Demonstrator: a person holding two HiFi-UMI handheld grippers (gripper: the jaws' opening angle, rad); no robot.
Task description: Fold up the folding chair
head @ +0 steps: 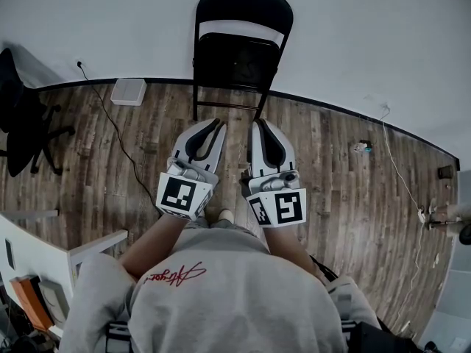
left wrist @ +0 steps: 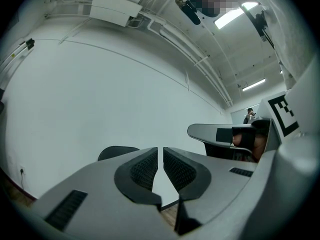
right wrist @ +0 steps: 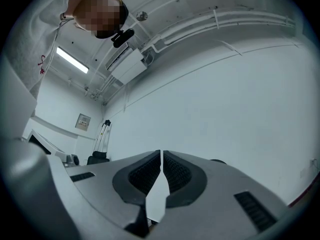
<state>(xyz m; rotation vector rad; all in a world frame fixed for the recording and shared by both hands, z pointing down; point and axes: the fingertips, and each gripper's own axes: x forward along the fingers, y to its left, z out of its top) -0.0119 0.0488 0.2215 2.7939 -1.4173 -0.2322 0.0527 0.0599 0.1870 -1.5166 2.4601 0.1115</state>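
One folding chair [head: 239, 50] stands unfolded at twelve o'clock against the wall [head: 368, 35]. Two claws, left claw [head: 215, 126] and right claw [head: 258, 126], each closed together and empty, point towards it. One office chair [head: 22, 116] sits at nine o'clock.

Floor [head: 331, 197]: wood-plank pattern, laid up to a black skirting strip [head: 66, 84] at the foot of a white wall [head: 368, 35].
Office chair [head: 22, 120]: black, on castors, positioned at the left edge of the head view.
White box [head: 129, 91]: set on the floor against the skirting strip.
Black cable [head: 110, 127]: run from the wall across the floor, just beside the white box.
White cable [head: 397, 169]: laid along the floor at the right.
Small object [head: 360, 147]: placed near the white cable; type cannot be determined.
White furniture [head: 44, 252]: seen at lower left, with orange items [head: 28, 300] stored below.
Air-conditioning unit [left wrist: 117, 6]: mounted high up.
Ceiling light [left wrist: 231, 17]: strip type, lit.
Tripod [right wrist: 102, 134]: stood beside a wall notice [right wrist: 82, 121].
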